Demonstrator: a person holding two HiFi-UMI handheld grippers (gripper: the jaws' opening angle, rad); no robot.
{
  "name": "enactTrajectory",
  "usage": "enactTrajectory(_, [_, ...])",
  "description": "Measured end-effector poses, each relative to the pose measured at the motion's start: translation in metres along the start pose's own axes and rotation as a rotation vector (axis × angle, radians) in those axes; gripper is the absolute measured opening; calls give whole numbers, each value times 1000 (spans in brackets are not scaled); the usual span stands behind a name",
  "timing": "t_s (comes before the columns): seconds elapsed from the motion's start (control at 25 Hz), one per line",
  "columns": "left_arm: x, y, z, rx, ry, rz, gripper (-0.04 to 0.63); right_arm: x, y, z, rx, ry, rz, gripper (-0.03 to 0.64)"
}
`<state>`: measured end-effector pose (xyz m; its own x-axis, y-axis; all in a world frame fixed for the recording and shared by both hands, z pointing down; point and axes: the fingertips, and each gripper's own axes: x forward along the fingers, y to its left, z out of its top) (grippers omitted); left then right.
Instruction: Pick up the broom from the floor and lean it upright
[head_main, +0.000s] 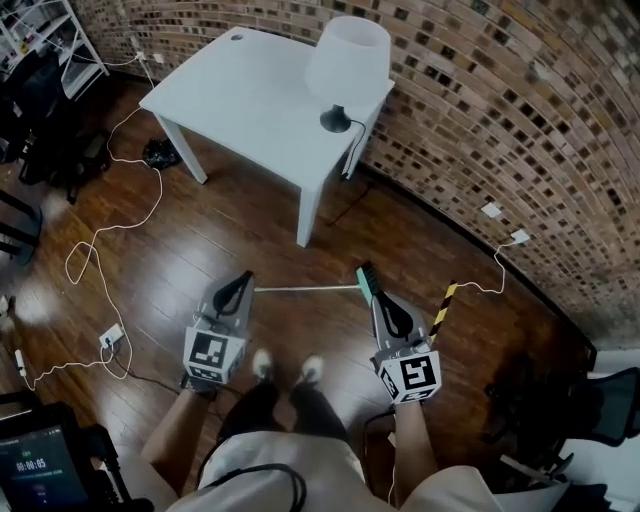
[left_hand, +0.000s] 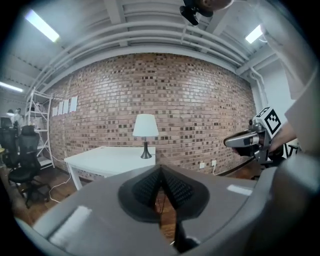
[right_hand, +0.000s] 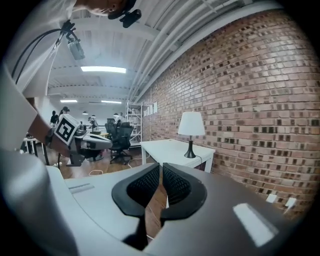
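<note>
Between the fingers of the left gripper there is nothing: the ribbed pads meet at their tips, closed on air. The fingers of the right gripper stand a narrow slit apart, equally empty, with only floorboards showing through the gap. Seen from the head view, the broom lies flat on the wooden floor just ahead of the person's shoes. Its thin pale handle runs crosswise from near the left fingertips to the teal head, which sits just beside the right fingertips. Whether either gripper touches it cannot be told from above, and since neither gripper view shows it between the fingers, both are probably clear of it. The broom should be light and stiff, with a smooth, narrow pole likely to roll or slip in a loose pinch and an end weighted by the head. A sensible hold would be across the handle a little way in from the head, with the other gripper further along to swing it upright, and both sets of fingers would need to open wider first. A yellow-and-black striped stick lies just right of the right gripper. Farther off a white worktop carrying a lamp stands against the brick wall, a likely surface to lean the broom on.
</note>
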<state>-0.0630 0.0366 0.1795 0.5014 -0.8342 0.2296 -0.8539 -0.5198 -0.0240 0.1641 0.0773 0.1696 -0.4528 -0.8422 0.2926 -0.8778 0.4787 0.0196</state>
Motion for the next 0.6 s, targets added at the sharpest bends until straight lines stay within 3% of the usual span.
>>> enactTrajectory(0.32, [17,49,-54,-36,61,70,2,80,15,-48,-45,93,90,35])
enactTrajectory(0.6, [24,85,-132,-84,148,132,2,147,40,-111,-92,179,172,37])
